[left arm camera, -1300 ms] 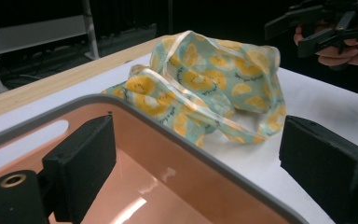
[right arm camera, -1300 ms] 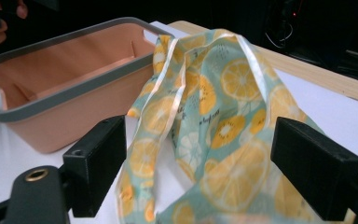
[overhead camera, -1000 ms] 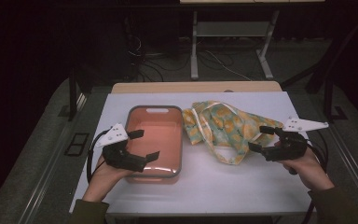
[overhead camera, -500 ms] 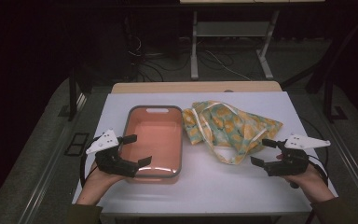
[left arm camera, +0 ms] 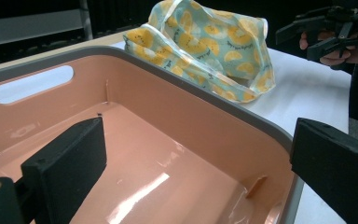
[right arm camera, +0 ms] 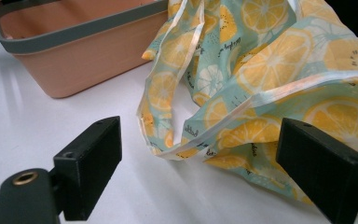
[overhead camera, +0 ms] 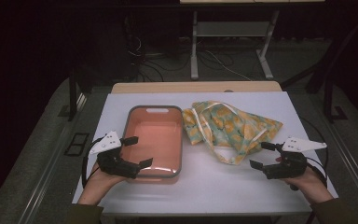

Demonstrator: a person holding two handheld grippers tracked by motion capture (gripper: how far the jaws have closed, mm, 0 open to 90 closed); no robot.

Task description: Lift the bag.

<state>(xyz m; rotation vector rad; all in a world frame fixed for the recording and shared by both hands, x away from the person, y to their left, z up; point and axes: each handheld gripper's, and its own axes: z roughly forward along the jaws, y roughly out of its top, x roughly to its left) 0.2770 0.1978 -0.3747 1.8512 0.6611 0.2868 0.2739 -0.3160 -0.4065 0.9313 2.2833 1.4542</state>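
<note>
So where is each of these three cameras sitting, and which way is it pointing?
High view: above the person's side, looking forward and down on the table, tub and bag; both forearms and the left gripper and right gripper show.
Left gripper view: rides the left gripper, looking over the tub's rim toward the bag; its own open jaws show, the right gripper beyond.
Right gripper view: rides the right gripper, low over the table, facing the bag's strap; its open jaws show.
All three share the tub and bag.

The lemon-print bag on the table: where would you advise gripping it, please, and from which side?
Probably the white-edged strap loop at the bag's near edge, approached from the person's side by the right gripper: it sticks out raised toward those open jaws.
</note>
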